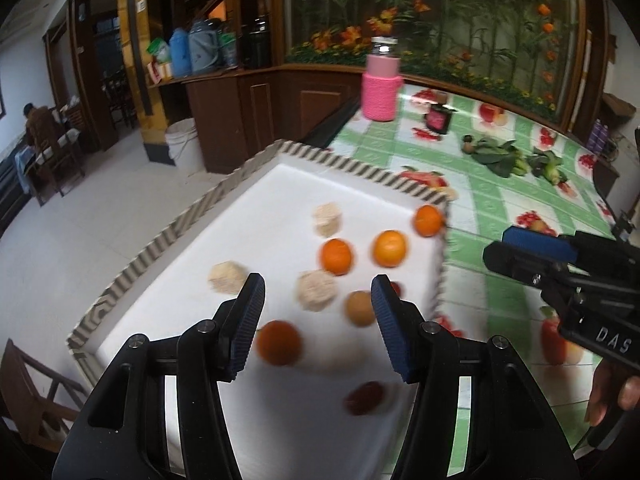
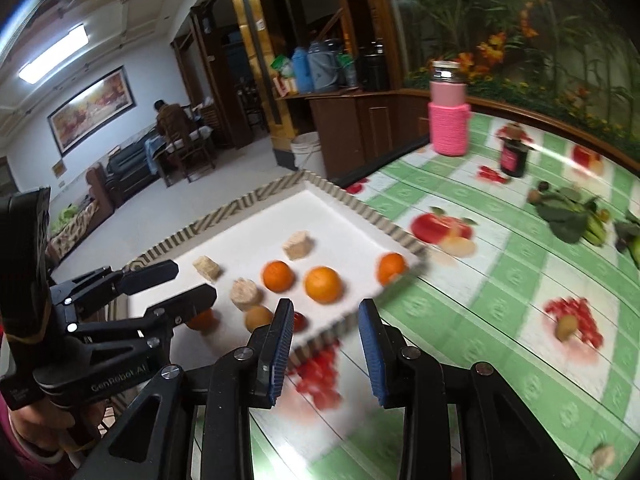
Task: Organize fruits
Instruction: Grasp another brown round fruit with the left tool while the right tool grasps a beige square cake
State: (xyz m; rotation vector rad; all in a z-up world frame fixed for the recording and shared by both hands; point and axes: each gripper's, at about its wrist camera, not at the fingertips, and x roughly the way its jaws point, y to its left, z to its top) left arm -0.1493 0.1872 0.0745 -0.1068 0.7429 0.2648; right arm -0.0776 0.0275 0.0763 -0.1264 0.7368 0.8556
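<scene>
Now my left gripper point(image 1: 318, 322) hangs wide open and empty above the tray point(image 1: 160, 240), where the oranges point(image 1: 337, 257) lie scattered; my right gripper point(image 2: 325, 344), open too, waits beside it, probably ready to sort.

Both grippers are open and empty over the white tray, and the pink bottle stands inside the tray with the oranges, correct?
Not quite. The pink bottle stands on the checked tablecloth beyond the white tray, as the right wrist view shows. The left gripper and right gripper are open and empty.
</scene>
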